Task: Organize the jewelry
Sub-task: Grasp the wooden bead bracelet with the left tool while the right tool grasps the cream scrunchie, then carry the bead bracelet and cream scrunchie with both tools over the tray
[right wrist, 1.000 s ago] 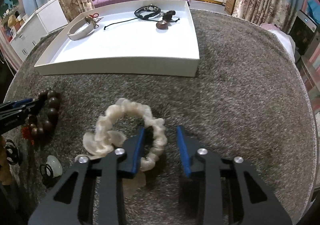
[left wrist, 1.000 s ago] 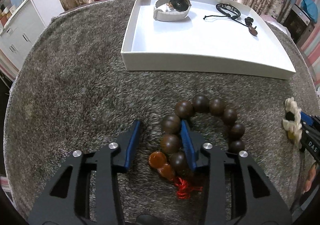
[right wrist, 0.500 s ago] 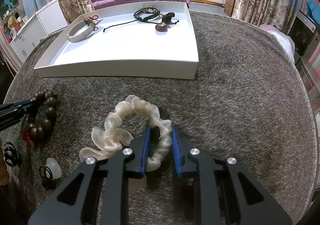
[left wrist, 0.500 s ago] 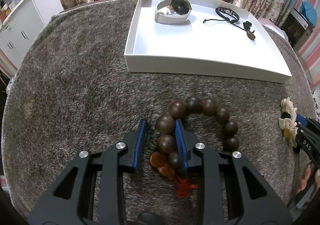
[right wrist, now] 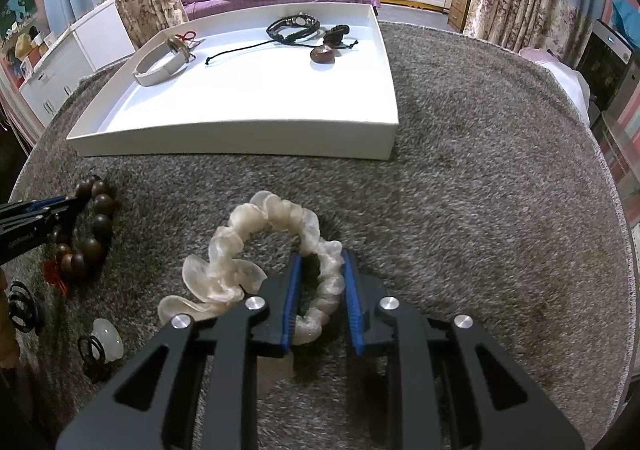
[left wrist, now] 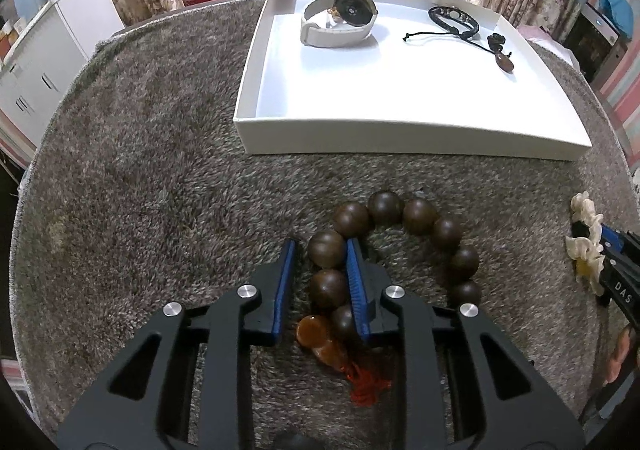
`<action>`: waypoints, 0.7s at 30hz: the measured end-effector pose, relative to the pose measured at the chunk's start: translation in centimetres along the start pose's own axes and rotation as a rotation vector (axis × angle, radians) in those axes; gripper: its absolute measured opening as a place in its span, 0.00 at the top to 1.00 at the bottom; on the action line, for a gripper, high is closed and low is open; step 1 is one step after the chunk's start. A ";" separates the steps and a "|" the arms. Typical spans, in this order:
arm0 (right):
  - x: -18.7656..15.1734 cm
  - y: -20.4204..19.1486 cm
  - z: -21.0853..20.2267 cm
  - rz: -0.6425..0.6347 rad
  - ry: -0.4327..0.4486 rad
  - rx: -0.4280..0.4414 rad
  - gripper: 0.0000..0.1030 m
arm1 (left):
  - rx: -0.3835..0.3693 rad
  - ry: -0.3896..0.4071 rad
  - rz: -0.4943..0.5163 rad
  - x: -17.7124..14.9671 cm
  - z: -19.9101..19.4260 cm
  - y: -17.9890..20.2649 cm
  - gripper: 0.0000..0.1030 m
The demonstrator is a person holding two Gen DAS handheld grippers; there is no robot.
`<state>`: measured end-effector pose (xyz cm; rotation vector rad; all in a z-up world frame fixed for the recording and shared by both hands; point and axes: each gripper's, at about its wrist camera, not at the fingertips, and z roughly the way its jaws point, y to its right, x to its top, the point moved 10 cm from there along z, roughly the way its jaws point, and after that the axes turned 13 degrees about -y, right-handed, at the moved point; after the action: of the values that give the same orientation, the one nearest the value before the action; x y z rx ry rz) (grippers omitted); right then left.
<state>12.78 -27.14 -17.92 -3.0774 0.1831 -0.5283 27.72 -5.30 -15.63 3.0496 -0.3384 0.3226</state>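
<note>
A dark wooden bead bracelet (left wrist: 416,215) with an amber bead and red tassel lies on the grey rug; it also shows in the right wrist view (right wrist: 100,223). My left gripper (left wrist: 320,254) is shut on its left side beads. A cream ruffled scrunchie (right wrist: 256,246) lies on the rug; it also shows in the left wrist view (left wrist: 586,246). My right gripper (right wrist: 320,266) is shut on the scrunchie's right side. The white tray (left wrist: 400,137) holds a white-strap watch (left wrist: 340,23), a black cord bracelet (left wrist: 454,17) and a brown pendant (left wrist: 505,63).
The tray (right wrist: 240,137) stands just beyond both items. A small white jade piece with black cord (right wrist: 105,344) and black rings (right wrist: 20,308) lie at the left of the right wrist view. A bed, cabinets and curtains stand behind.
Both grippers have closed: the left onto the wooden beads, the right onto the scrunchie. Both have eased slightly forward.
</note>
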 end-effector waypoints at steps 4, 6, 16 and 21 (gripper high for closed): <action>0.1 0.1 0.0 0.002 0.004 0.002 0.82 | -0.019 0.007 -0.010 -0.3 -0.4 -0.3 0.83; 0.1 0.2 -0.1 0.003 0.007 -0.001 0.84 | -0.028 0.014 -0.015 -0.5 -0.8 -0.5 0.83; 0.3 0.0 -0.6 0.005 0.030 0.019 0.90 | -0.011 0.078 0.012 -0.7 -2.7 -0.3 0.83; 0.5 -0.1 -0.7 0.012 0.038 0.033 0.90 | -0.033 0.081 -0.002 -0.4 -2.9 -0.7 0.83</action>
<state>13.04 -27.12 -17.13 -3.0338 0.1920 -0.5828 26.88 -4.30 -12.87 2.9937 -0.3327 0.4352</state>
